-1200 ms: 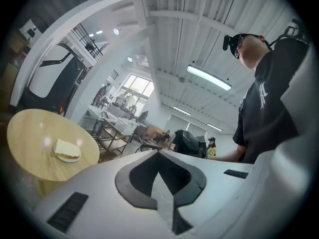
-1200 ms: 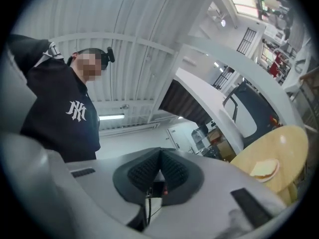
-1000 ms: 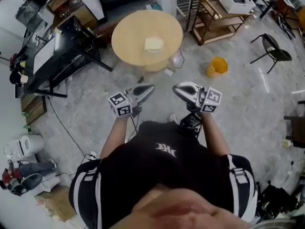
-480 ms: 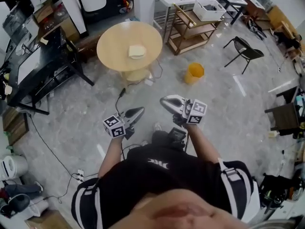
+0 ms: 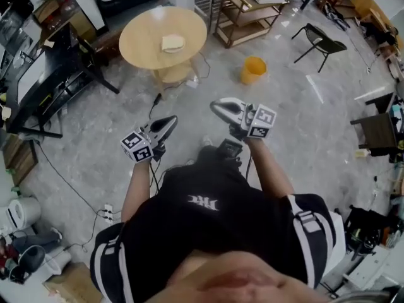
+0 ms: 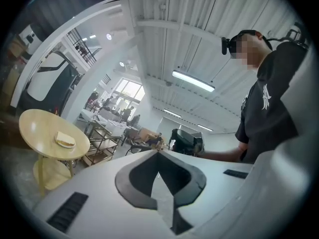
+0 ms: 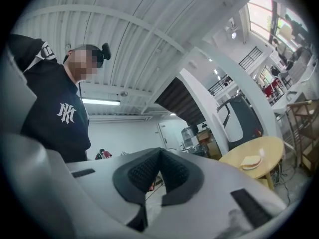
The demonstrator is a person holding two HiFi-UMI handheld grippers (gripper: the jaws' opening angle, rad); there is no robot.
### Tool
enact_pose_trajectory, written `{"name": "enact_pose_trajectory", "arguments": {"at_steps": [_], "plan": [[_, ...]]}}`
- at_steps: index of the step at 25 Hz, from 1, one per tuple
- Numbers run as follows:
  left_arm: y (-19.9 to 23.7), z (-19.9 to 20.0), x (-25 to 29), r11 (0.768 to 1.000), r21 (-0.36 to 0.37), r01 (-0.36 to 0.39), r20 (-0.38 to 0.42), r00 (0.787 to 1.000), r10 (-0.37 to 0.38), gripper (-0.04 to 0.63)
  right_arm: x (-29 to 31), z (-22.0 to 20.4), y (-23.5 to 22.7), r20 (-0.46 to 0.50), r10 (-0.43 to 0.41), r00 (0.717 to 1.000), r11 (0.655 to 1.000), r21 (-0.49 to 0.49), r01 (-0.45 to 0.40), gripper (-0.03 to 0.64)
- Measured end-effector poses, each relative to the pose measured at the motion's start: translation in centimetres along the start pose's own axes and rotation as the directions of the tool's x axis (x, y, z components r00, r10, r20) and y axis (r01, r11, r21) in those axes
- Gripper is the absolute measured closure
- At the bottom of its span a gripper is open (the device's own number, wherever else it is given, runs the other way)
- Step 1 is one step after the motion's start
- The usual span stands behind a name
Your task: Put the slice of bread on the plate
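The slice of bread point(image 5: 172, 41) lies on a pale plate point(image 5: 173, 47) on the round wooden table point(image 5: 145, 43), far ahead of both grippers. It shows small in the left gripper view as bread point(image 6: 65, 138) on the table point(image 6: 35, 128), and in the right gripper view as bread point(image 7: 250, 160) on its plate point(image 7: 253, 165). My left gripper point(image 5: 170, 120) point(image 6: 158, 152) is shut with nothing in it. My right gripper point(image 5: 215, 104) point(image 7: 160, 150) is also shut and holds nothing. Both are held level over the floor, well short of the table.
A yellow bucket point(image 5: 253, 69) stands on the grey floor right of the table. A wooden shelf cart point(image 5: 243, 11) and a black folding chair point(image 5: 322, 43) are behind it. A black desk point(image 5: 38, 74) is at the left. A cable point(image 5: 154, 100) runs across the floor.
The table with the bread has slid up and to the left in the head view and looks smaller. Both grippers have shifted with the person and stay shut.
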State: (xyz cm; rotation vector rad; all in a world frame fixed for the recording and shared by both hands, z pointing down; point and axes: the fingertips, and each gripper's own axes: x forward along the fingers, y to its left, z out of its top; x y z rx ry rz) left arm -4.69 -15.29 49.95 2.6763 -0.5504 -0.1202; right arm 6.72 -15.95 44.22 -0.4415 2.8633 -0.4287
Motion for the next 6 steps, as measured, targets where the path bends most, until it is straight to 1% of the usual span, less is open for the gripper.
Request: {"name": "enact_pose_trajectory", "arguments": {"at_steps": [3, 6], "plan": [[0.2, 4.0, 3.3, 0.996, 0.09, 0.027, 0.049, 0.998, -0.031, 0.594, -2.0, 4.4, -2.4, 0.02, -0.034, 0.999, 0.994, -0.101, 0.036, 0.621], [-1.6, 7.3, 5.9, 0.984, 0.167, 0.055, 0.099, 0.992, -0.072, 0.594, -3.9, 8.6, -3.2, 0.016, -0.046, 0.999, 0.978, -0.203, 0.048, 0.621]]}}
